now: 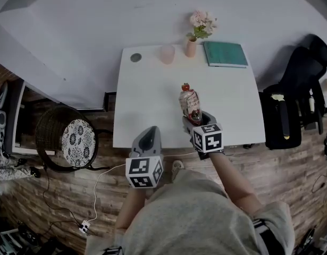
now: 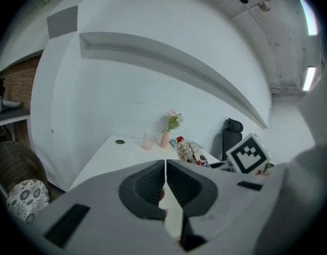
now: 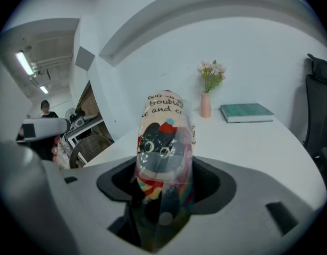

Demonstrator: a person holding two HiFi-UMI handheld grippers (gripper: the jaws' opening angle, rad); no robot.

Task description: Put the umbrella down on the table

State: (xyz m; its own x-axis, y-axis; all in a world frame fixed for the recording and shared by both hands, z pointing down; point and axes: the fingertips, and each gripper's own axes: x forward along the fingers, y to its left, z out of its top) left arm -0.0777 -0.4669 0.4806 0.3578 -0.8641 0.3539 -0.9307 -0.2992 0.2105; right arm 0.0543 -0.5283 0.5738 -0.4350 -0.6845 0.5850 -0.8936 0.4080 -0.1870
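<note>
My right gripper (image 1: 198, 120) is shut on a folded umbrella (image 1: 190, 102) in a clear printed sleeve with a cartoon cat, red cap at its far end. The umbrella (image 3: 164, 153) sticks out forward between the jaws, held over the front part of the white table (image 1: 147, 105). In the left gripper view the umbrella (image 2: 189, 151) shows to the right above the table (image 2: 110, 155). My left gripper (image 1: 147, 137) hangs at the table's front edge, left of the right one, jaws shut with nothing between them (image 2: 165, 187).
At the table's back edge stand a pink cup (image 1: 167, 53), a small vase of flowers (image 1: 191, 45), a green book (image 1: 225, 54) and a round grommet (image 1: 135, 58). A wicker chair with a patterned cushion (image 1: 77, 141) sits left; a black office chair (image 1: 296, 100) right.
</note>
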